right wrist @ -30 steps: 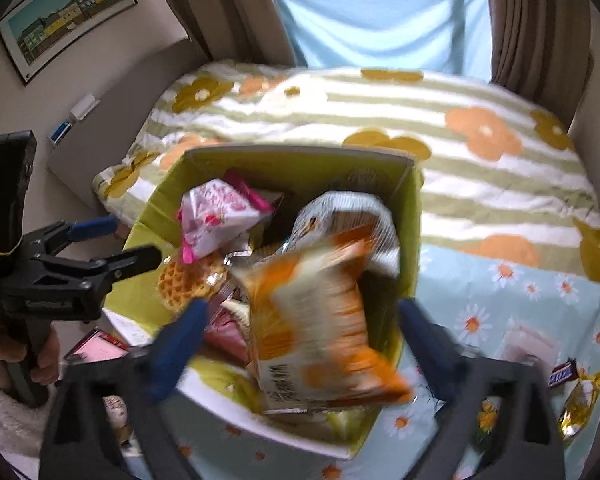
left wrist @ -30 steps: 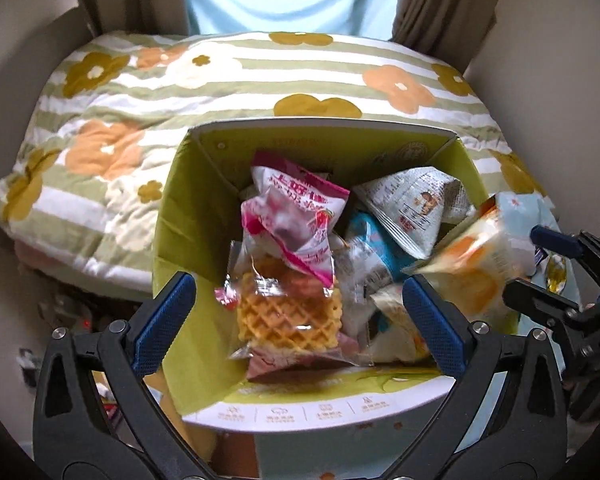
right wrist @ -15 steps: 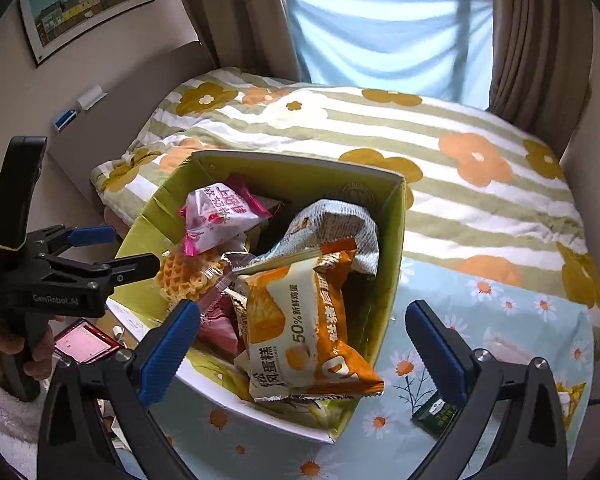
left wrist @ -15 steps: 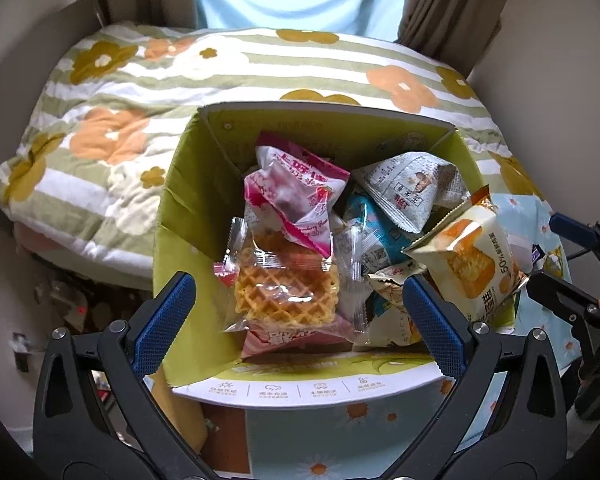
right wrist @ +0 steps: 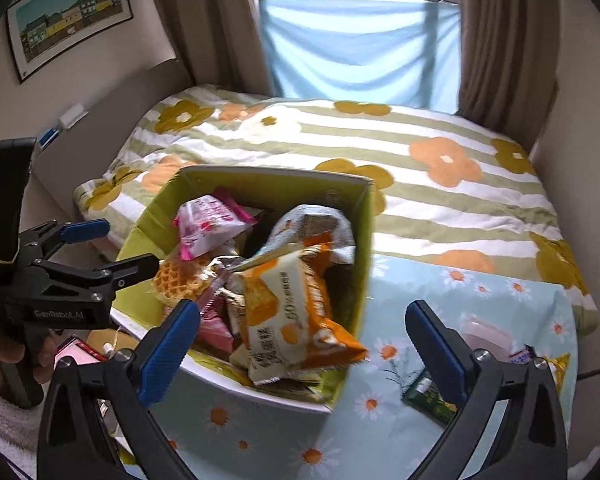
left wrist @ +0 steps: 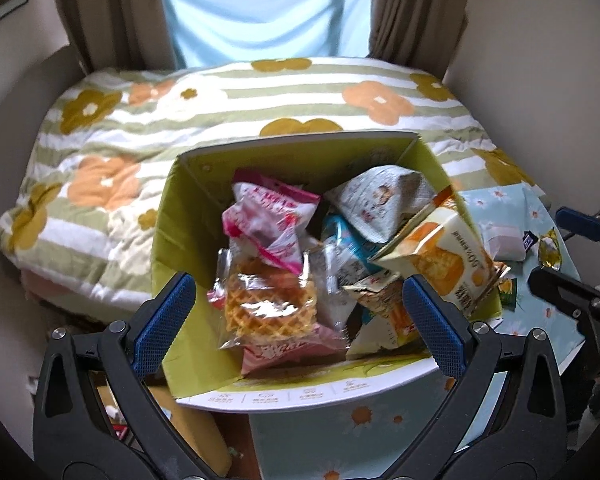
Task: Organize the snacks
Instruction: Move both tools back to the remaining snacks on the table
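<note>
A green cardboard box (left wrist: pixel 172 248) (right wrist: pixel 364 240) stands on the daisy-print tablecloth, full of snack packets. An orange-and-white packet (left wrist: pixel 440 260) (right wrist: pixel 296 312) lies on top at its right side. A waffle packet (left wrist: pixel 268 304) (right wrist: pixel 180 280) and a pink packet (left wrist: pixel 268 216) (right wrist: pixel 208 228) lie at its left. My left gripper (left wrist: pixel 298 320) is open and empty above the box's near side. My right gripper (right wrist: pixel 300 344) is open and empty, near the box's right corner. Loose snacks (right wrist: pixel 432 396) lie on the cloth (right wrist: pixel 480 292) at the right.
A bed with a flowered, striped quilt (right wrist: pixel 380 152) lies right behind the box. Curtains and a window are at the back. A wall is close on the right. Small packets (left wrist: pixel 544 248) lie on the cloth right of the box.
The orange-and-white packet has been let go and lies in the box. My right gripper has opened and drawn back. Both grippers have pulled up and away from the box.
</note>
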A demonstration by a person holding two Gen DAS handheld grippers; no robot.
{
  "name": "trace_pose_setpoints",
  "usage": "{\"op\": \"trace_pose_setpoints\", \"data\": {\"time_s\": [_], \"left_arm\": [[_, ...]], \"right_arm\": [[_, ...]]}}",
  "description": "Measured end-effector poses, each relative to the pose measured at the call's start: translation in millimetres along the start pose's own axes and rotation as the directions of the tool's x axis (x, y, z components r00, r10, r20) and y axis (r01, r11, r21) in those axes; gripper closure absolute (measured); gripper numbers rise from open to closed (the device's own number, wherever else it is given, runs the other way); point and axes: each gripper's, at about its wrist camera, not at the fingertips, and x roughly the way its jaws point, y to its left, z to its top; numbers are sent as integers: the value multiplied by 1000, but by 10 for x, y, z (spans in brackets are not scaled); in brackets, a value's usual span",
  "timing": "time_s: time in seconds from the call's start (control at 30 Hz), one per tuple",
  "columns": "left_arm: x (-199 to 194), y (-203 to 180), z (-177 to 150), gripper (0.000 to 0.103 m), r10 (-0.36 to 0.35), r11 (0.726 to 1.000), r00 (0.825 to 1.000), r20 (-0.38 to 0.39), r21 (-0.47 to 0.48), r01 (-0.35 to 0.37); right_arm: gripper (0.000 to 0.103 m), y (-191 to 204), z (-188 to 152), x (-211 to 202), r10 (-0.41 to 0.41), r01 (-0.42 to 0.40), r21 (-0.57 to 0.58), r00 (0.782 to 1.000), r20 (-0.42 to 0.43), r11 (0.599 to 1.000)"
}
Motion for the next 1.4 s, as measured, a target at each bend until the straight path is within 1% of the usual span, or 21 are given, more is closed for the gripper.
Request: {"op": "trace_pose_setpoints", "data": {"time_s": [0.1, 0.2, 0.4, 0.5, 0.6, 0.77, 0.9, 1.03, 1.13, 1.2, 1.27, 1.33, 1.4], "left_arm": [[-32, -116, 18, 0, -19, 1000, 1000, 7, 15, 19], [-53, -265, 16, 0, -29, 999, 1000, 10, 33, 28], [-107, -646, -1, 0, -43, 998, 999, 15, 49, 42], [-131, -894, -14, 0, -52, 998, 998, 20, 39, 51], [-157, -1229, -29, 0, -34, 999, 999, 33, 38, 32], [-148, -1741, -38, 0, -60, 998, 998, 34, 3, 60], [-35, -2193, -68, 0, -49, 999, 999, 18, -4, 49], [158, -2589, -140, 0, -58, 998, 998, -18, -33, 57], [361, -2829, -223, 0, -64, 997, 996, -57, -52, 61], [537, -2997, -299, 0, -73, 996, 993, -96, -55, 68], [670, -3099, -367, 0, -81, 996, 989, -123, -49, 75], [861, -3199, -444, 0, -75, 996, 984, -162, -51, 68], [1012, -3251, -493, 0, -68, 996, 981, -184, -65, 57]], "right_arm": [[1, -76, -42, -156, -41, 40, 18, 998, 45, 999], [1, -166, -72, -271, -76, 74, 35, 995, 67, 997], [1, -532, -130, -448, -112, 107, 66, 991, 80, 992], [1, -801, -140, -527, -131, 128, 40, 988, 78, 991], [1, -1056, -157, -603, -132, 133, -2, 988, 83, 991], [1, -1554, -127, -745, -67, 70, -29, 993, 94, 997], [1, -1907, -73, -741, -29, 37, -88, 996, 90, 995], [1, -2197, -71, -584, 13, -5, -153, 998, 54, 988], [1, -2391, -114, -430, 55, -51, -183, 998, 17, 982], [1, -2488, -145, -324, 73, -72, -196, 997, -3, 978], [1, -2577, -182, -208, 94, -99, -207, 995, -30, 973], [1, -2648, -216, -63, 102, -112, -219, 993, -57, 969], [1, -2719, -265, 94, 107, -123, -230, 991, -85, 965]]}}
